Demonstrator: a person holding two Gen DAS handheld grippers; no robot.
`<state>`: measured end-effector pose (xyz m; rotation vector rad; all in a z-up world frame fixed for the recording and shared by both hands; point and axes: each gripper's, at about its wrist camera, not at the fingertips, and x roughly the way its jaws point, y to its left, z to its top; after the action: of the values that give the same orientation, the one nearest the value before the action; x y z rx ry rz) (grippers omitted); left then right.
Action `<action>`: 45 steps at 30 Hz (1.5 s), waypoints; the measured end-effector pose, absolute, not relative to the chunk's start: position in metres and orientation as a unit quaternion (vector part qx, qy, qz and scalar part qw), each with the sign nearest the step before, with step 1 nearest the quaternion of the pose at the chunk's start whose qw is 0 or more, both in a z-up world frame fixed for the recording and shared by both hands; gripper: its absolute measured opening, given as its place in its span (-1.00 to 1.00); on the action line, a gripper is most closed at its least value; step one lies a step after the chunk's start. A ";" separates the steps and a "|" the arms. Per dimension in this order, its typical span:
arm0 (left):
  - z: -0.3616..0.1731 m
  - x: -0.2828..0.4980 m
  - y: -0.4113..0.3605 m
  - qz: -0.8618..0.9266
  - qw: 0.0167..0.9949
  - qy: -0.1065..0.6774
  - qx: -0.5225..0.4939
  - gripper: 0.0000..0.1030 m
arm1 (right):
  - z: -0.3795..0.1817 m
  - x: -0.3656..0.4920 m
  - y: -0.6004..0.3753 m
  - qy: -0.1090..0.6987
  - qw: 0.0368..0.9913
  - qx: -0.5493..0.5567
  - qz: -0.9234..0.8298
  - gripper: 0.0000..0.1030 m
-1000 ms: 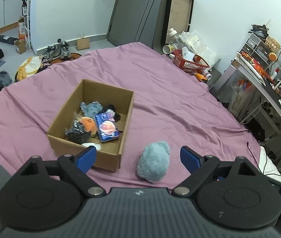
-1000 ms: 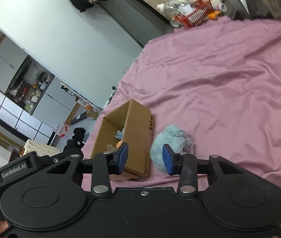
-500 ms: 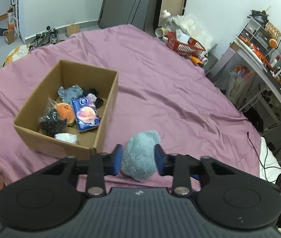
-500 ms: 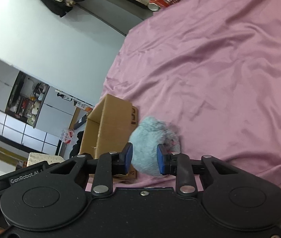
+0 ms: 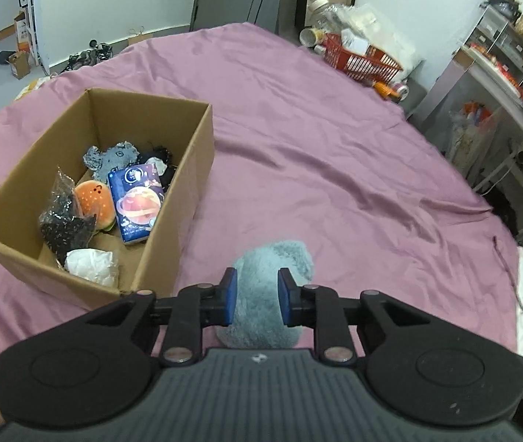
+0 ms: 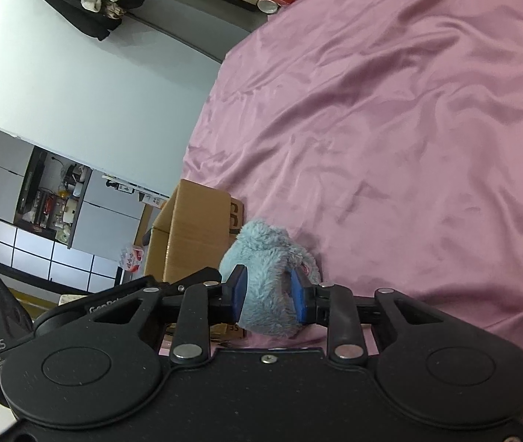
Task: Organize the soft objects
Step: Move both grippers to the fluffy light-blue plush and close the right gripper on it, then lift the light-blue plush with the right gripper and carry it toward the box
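Observation:
A fluffy light-blue plush (image 5: 268, 280) lies on the purple bedsheet, just right of an open cardboard box (image 5: 195, 158). My left gripper (image 5: 255, 300) is shut on the plush, blue pads pressed into both its sides. In the right wrist view my right gripper (image 6: 268, 294) is also shut on the same plush (image 6: 265, 258), with the box (image 6: 195, 235) just behind it to the left. The box holds a burger plush (image 5: 95, 202), a blue packet (image 5: 138, 199), a grey cloth (image 5: 114, 156), a black bagged item (image 5: 64, 228) and a white wad (image 5: 90, 267).
The purple bed (image 5: 316, 147) spreads wide to the right and beyond. A red basket (image 5: 362, 60) with clutter stands past its far edge. A desk and shelves (image 5: 501, 84) line the right side. Shoes and boxes lie on the floor at far left.
The left gripper, wide open a second ago, has moved in and closed on the blue plush. The right gripper has also moved forward and closed on it.

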<state>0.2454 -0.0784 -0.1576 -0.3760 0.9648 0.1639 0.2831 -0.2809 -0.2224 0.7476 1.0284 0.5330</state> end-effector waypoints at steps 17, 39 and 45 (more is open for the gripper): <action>-0.189 0.256 -0.086 0.046 0.850 0.466 -0.242 -0.31 | -0.231 0.285 -0.296 0.475 0.765 0.381 0.210 -0.43; -0.194 0.249 -0.103 0.020 0.847 0.471 -0.248 -0.36 | -0.236 0.287 -0.290 0.495 0.789 0.328 0.159 -0.34; -0.211 0.258 -0.107 0.028 0.843 0.479 -0.243 -0.40 | -0.246 0.292 -0.284 0.510 0.784 0.320 0.152 -0.35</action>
<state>0.2577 -0.1070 -0.2112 -0.5133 1.0127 0.0591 0.2920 -0.2844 -0.2455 0.6896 1.1015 0.3272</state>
